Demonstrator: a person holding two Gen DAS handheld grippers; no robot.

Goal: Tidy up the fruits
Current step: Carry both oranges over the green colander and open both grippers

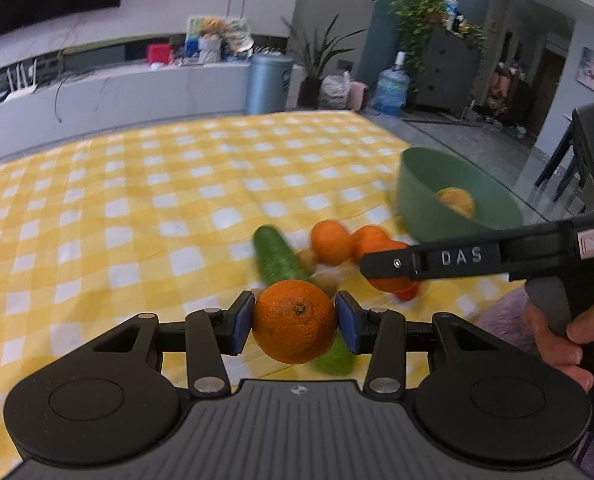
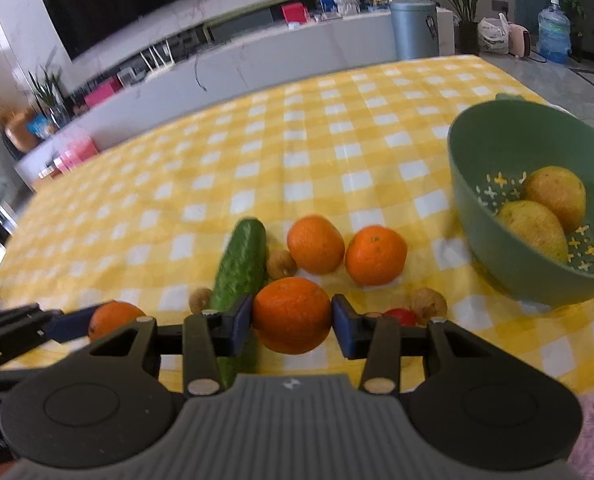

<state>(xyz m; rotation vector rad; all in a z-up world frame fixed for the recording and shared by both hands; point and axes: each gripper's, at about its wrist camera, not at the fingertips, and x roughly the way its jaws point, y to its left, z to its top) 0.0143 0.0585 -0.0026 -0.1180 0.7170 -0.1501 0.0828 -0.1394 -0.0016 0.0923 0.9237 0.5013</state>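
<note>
My left gripper [image 1: 295, 322] is shut on an orange [image 1: 297, 332], both blue pads pressing its sides, lifted above the yellow checked cloth [image 1: 137, 208]. My right gripper [image 2: 292, 318] is likewise shut on another orange [image 2: 289, 328]. Each gripper shows in the other's view: the right one [image 1: 389, 268] from the side, the left one [image 2: 97, 324] at the lower left. On the cloth lie a cucumber [image 2: 241, 264] and two more oranges [image 2: 316, 244] [image 2: 376, 255]. A green colander bowl [image 2: 497, 148] at the right holds two yellowish fruits [image 2: 557, 196].
Small brown round fruits [image 2: 281, 264] [image 2: 429, 305] and a small red one [image 2: 401, 316] lie among the oranges. A hand [image 1: 557, 336] grips the right tool's handle. Dark chairs [image 1: 577, 152] stand past the table's right edge. The cloth's far half is bare.
</note>
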